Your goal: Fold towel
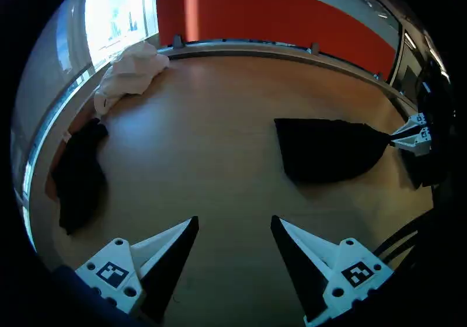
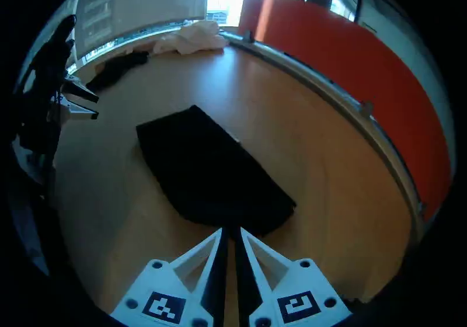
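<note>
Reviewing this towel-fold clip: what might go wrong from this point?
1. The right tongs pinch the black towel only at its very edge, so it may slip free when pulled.
2. The left tongs hang open, apart from the towel. Lifting from one side alone could drag or bunch it across the table rather than fold it cleanly.

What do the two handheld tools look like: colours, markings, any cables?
Both match. The left tool and right tool have white bodies with small round holes and two pointed, wedge-shaped fingers, white outside and black on the inner faces. Each finger base carries a square black-and-white marker. Dark cables run beside the left tool.
</note>
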The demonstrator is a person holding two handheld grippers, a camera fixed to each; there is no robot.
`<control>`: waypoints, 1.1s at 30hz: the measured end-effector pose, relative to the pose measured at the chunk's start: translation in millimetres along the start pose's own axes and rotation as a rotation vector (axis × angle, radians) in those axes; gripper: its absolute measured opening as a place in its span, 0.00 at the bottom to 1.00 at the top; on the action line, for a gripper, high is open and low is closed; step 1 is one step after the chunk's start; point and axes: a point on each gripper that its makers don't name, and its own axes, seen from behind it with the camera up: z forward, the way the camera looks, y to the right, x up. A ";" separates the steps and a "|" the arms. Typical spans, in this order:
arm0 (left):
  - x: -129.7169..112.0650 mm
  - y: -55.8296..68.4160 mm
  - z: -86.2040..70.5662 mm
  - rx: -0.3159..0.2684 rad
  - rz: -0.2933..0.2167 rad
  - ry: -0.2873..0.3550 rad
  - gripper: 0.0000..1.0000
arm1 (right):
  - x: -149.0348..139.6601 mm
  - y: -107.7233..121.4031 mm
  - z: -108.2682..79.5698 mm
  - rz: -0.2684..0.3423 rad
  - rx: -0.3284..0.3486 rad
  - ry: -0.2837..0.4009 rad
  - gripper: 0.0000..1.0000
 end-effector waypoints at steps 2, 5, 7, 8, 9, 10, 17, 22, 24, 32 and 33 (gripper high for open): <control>0.2 -0.3 -2.3 -0.003 -0.013 0.007 0.92 | 17.0 -1.7 -1.6 -0.027 0.001 0.021 0.08; -0.5 -1.2 -5.1 -0.004 -0.036 0.012 0.92 | 41.8 -4.6 -4.1 -0.067 0.002 0.051 0.08; -0.3 -1.0 -6.8 -0.006 -0.044 0.016 0.92 | 57.2 -7.4 -5.7 -0.091 0.005 0.069 0.07; -0.3 -0.9 -7.6 -0.007 -0.048 0.018 0.92 | 64.4 -8.7 -6.5 -0.102 0.007 0.077 0.07; -0.1 -0.8 -8.4 -0.007 -0.050 0.021 0.92 | 70.6 -10.3 -7.1 -0.112 0.009 0.084 0.07; 0.0 -0.6 -9.3 -0.008 -0.051 0.023 0.92 | 77.3 -12.0 -7.6 -0.124 0.010 0.092 0.07; 0.3 0.4 -15.3 -0.015 -0.074 0.037 0.92 | 103.5 -23.4 -7.6 -0.175 0.028 0.116 0.07; -0.5 -2.5 -20.9 -0.013 -0.088 0.046 0.92 | 115.6 -34.2 -1.9 -0.210 0.049 0.119 0.07; -1.1 -4.1 -23.3 -0.011 -0.094 0.048 0.92 | 122.6 -40.8 1.7 -0.227 0.063 0.123 0.07; -10.1 -13.2 -33.6 0.011 -0.144 0.058 0.92 | 146.1 -77.7 29.4 -0.321 0.142 0.116 0.08; -11.4 -14.0 -34.8 0.012 -0.150 0.060 0.92 | 147.1 -82.0 33.8 -0.334 0.151 0.111 0.08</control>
